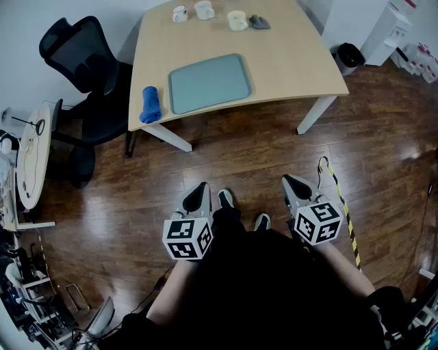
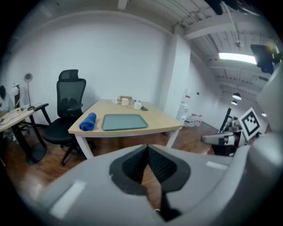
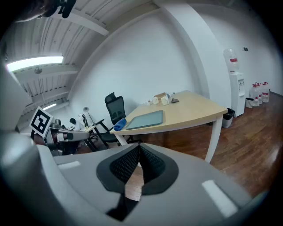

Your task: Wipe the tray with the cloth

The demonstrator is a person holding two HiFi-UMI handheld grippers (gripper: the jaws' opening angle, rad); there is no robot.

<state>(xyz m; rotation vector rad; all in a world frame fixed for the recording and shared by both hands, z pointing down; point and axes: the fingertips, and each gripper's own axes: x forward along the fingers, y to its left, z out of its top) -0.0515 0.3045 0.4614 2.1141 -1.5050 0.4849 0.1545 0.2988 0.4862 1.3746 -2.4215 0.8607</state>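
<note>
A grey-green tray lies near the front edge of a light wooden table. A rolled blue cloth rests at the table's front left corner, left of the tray. The left gripper view shows the tray and cloth far ahead; so does the right gripper view, with tray and cloth. My left gripper and right gripper hang over the wooden floor, well short of the table. Both are shut with nothing between their jaws.
A black office chair stands left of the table. Cups and a small grey object sit at the table's far edge. A black bin is at the right. A small round side table stands far left.
</note>
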